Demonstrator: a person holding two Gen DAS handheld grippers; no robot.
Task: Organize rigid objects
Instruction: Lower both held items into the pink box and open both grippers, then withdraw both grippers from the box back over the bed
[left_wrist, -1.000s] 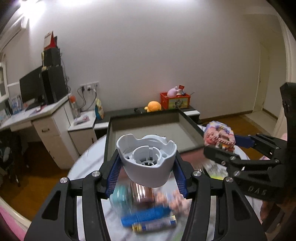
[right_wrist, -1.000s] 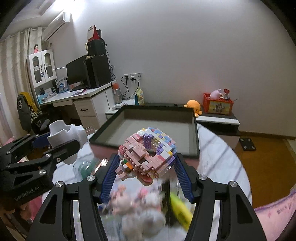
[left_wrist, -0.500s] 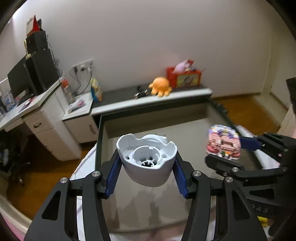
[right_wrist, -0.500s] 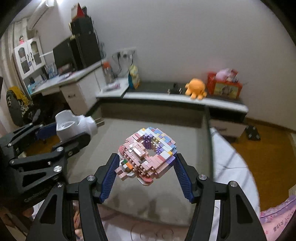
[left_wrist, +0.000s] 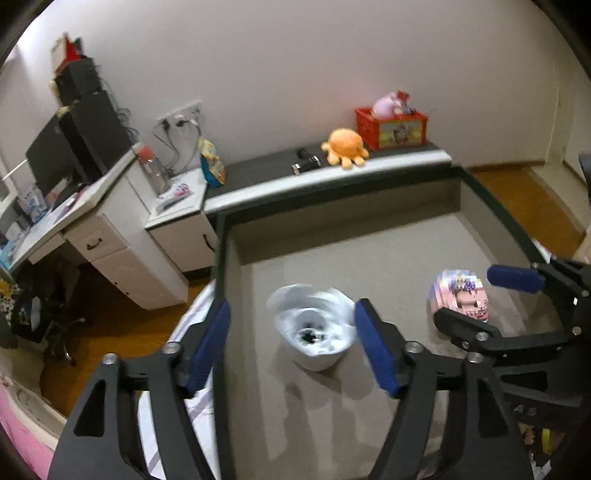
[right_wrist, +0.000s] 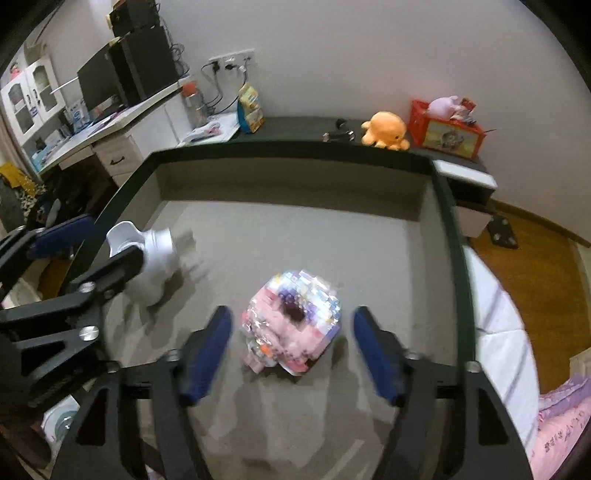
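You had open floor across the tray's (right_wrist: 448, 206) far half — only the white adapter (right_wrist: 157, 266) and brick figure (right_wrist: 295, 321) blocked the near part.

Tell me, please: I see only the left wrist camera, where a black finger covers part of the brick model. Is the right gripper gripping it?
Observer: No. The right gripper has just been opening its jaws. The brick model is between the blue pads, with a gap on each side.
Operator: Which way does the model face?
Observer: Its dark centre hole faces the right wrist camera.
Operator: And where is the white plastic part?
Observer: The white plastic part is low in the tray, near its left wall. A blurred stub on it points toward the tray's middle.
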